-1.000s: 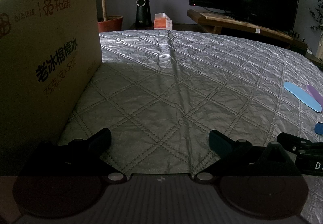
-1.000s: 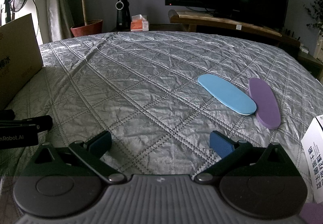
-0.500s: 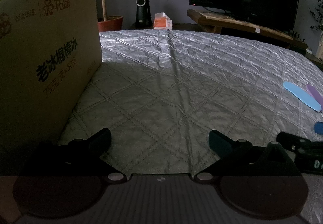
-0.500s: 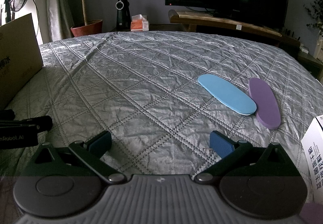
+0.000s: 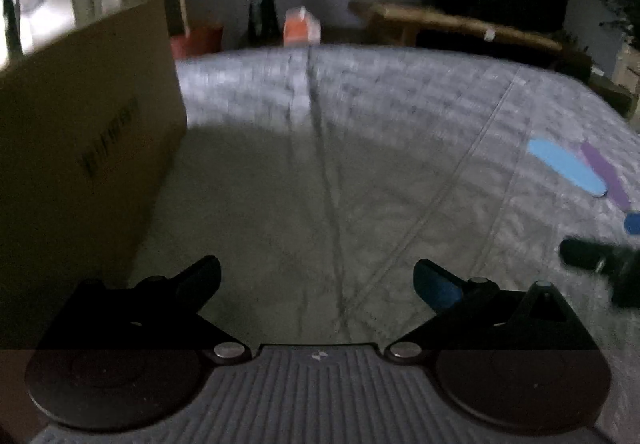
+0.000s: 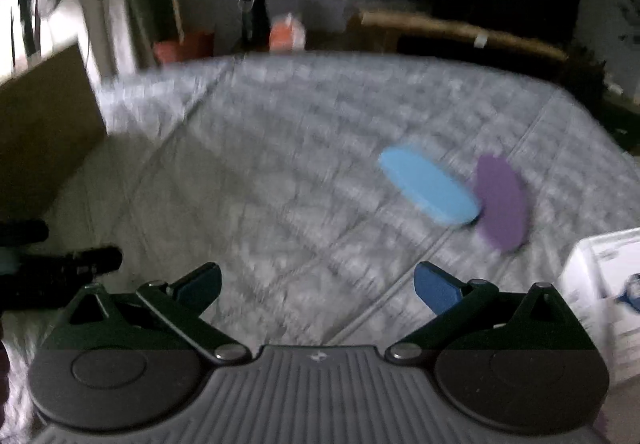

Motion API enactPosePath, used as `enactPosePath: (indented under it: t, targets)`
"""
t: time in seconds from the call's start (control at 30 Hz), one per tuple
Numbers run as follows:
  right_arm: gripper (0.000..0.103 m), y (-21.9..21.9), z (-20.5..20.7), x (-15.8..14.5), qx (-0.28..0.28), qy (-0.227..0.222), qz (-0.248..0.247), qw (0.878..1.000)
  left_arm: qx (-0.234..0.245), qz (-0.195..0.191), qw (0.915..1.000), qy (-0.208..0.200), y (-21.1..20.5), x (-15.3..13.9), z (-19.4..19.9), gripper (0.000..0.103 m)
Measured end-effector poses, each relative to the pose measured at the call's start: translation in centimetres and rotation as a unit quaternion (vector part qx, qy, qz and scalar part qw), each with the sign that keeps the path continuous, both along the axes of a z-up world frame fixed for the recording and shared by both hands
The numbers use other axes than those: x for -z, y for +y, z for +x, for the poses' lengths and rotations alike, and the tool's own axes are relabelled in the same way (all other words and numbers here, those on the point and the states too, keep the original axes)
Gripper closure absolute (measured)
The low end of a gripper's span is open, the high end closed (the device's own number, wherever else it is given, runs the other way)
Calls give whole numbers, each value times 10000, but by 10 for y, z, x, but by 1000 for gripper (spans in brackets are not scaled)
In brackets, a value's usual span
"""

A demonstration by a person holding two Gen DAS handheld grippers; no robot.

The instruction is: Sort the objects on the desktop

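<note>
While both views are smeared by blur, the left wrist view shows the left gripper [image 5: 316, 278] with its fingers spread wide and nothing between them, above the silver quilted worktop [image 5: 360, 164]. A tall brown cardboard box [image 5: 88, 148] stands at about ten o'clock, just beside the gripper. Out at two o'clock lie a flat light-blue oval pad [image 5: 566, 167] and a flat purple oval pad [image 5: 604, 174], side by side, well apart from these fingers.

From the right wrist view, the right gripper [image 6: 318, 280] is likewise released and empty. Both pads sit ahead at one o'clock on the worktop, their near ends touching or overlapping. A white printed carton [image 6: 604, 292] stands at three o'clock, the cardboard box far off at ten o'clock.

Judging by this, sorting has scarcely begun: neither pad is grasped or boxed, so every pick and placement appears left to do.
</note>
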State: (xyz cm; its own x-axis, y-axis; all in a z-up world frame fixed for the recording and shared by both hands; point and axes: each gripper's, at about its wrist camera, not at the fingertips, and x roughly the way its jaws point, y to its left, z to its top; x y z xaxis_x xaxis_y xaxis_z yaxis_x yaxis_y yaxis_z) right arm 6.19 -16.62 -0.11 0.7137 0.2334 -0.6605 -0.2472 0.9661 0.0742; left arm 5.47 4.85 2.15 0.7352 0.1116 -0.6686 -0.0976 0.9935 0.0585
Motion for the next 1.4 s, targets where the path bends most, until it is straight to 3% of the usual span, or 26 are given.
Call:
enactPosePath:
  t: [0.07,0.23,0.33,0.5,0.63,0.8,1.0,1.4]
  targets:
    - [0,-13,-5,-12,161,-167,233,9995,146,-67,9997,-206,-2,-9,-7,0]
    - [0,-36,-9,-24,461,-307,558,9969,428,-695,9958,-408,1,-27,-12,0]
    - [0,-43,-9,-26,551,-341,582,9962,486,-230,9985,-87,-14,-31,-6,0]
    - [0,-46,-13,-28,574,-366,605,9958,671,-301,9972,-141,-23,-28,-16,0]
    - [0,-39,-16,-29,502,-408,465,9968,563,-461,9971,214,-23,-17,-21,2]
    - [0,-28,-18,-31,343,-429,496,9973,544,6,9985,-67,-29,-19,-36,2]
    - [0,-15,-20,-29,133,-423,310,9985,671,296,9971,-202,-45,-25,-50,0]
    - [0,-15,-21,-27,146,-397,115,9990,932,349,9949,-169,-57,-23,-61,0]
